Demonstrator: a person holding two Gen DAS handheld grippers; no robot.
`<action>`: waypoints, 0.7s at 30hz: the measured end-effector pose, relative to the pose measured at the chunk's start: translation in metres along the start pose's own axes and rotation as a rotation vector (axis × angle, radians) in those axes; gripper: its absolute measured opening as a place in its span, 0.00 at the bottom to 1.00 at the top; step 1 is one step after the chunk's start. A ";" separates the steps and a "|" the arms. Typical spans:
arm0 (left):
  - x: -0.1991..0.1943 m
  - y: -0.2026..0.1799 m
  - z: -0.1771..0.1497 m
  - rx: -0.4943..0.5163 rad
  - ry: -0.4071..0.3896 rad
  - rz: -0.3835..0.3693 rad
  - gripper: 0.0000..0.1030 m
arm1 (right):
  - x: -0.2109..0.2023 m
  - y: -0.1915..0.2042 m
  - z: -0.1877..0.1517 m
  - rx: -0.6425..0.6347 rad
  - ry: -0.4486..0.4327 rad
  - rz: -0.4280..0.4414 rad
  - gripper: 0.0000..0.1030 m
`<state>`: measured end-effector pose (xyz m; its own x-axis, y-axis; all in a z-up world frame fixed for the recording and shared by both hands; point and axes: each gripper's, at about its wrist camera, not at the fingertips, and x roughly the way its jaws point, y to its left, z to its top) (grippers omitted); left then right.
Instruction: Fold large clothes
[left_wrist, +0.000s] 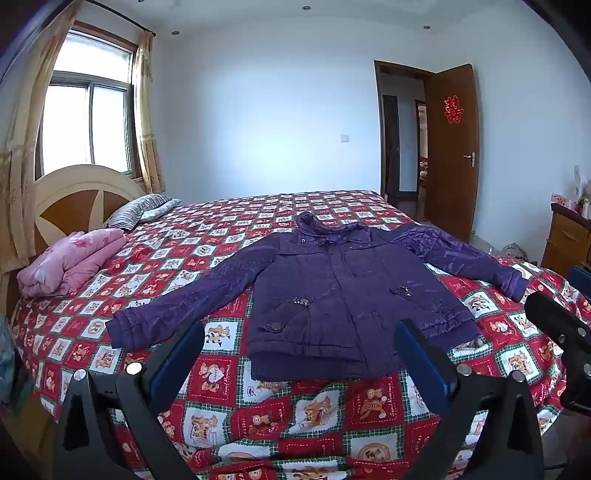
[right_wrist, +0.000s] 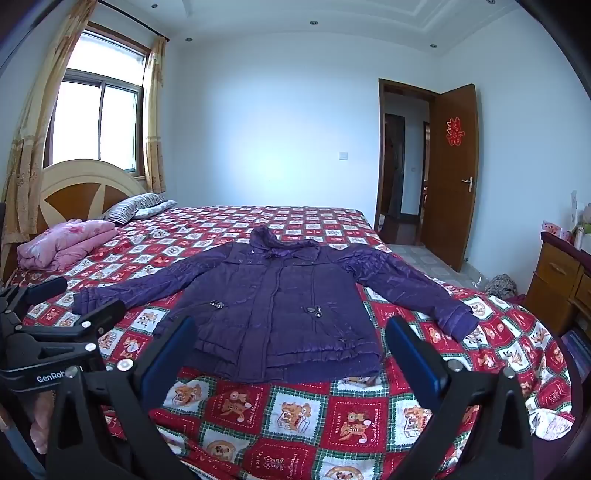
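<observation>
A purple quilted jacket (left_wrist: 343, 291) lies flat, front up, on the bed (left_wrist: 280, 417), both sleeves spread out sideways, collar toward the far side. It also shows in the right wrist view (right_wrist: 280, 310). My left gripper (left_wrist: 300, 332) is open and empty, held above the near bed edge just short of the jacket's hem. My right gripper (right_wrist: 290, 328) is open and empty, also just short of the hem. The right gripper shows at the right edge of the left view (left_wrist: 561, 332); the left gripper shows at the left of the right view (right_wrist: 55, 314).
The bed has a red checked bear-print cover (right_wrist: 295, 417). A folded pink quilt (left_wrist: 70, 262) and striped pillows (left_wrist: 140, 210) lie by the headboard at left. A wooden cabinet (right_wrist: 557, 280) stands at right, an open door (right_wrist: 450, 177) behind.
</observation>
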<state>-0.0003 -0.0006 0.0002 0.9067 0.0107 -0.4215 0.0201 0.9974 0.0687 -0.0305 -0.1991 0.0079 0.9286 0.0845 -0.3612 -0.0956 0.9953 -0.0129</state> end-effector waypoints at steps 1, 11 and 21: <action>0.000 -0.001 0.000 0.002 -0.002 0.003 0.99 | 0.000 0.000 0.000 0.001 0.001 0.000 1.00; -0.002 0.007 0.000 -0.038 -0.018 0.008 0.99 | 0.002 0.000 0.000 -0.001 0.006 0.001 1.00; -0.002 0.006 0.000 -0.035 -0.025 0.013 0.99 | 0.001 0.001 -0.002 0.000 0.009 0.003 1.00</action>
<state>-0.0022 0.0051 0.0017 0.9171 0.0223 -0.3980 -0.0058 0.9991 0.0426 -0.0301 -0.1985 0.0057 0.9250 0.0875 -0.3697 -0.0988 0.9950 -0.0116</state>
